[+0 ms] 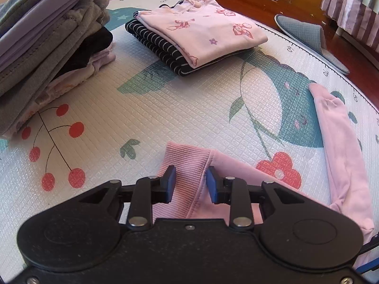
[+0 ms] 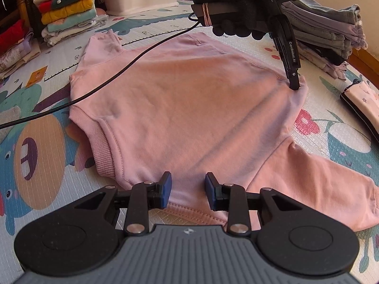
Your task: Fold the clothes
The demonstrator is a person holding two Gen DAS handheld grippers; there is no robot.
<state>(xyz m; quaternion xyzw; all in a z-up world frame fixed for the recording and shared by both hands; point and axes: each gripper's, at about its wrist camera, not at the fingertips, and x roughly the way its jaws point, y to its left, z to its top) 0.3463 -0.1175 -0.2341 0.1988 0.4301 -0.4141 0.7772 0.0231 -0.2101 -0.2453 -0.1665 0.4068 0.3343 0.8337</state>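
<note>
A pink sweatshirt (image 2: 180,108) lies spread across the centre of the play mat (image 1: 146,123); the left gripper (image 1: 190,183) straddles its ribbed cuff, jaws apart; the right gripper (image 2: 188,188) – jaws also wide – hovers at the hem, lower centre; folded clothes (image 1: 196,33) sit at upper centre.

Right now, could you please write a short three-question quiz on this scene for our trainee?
1. True or false: the left tool is shut on the sweatshirt.
2. What lies on the striped garment? A. the floral top B. a towel C. a hat
3. What colour is the glove on the left hand?

Key:
1. False. Its fingers stand apart, one on each side of a ribbed edge.
2. A
3. Black
</note>
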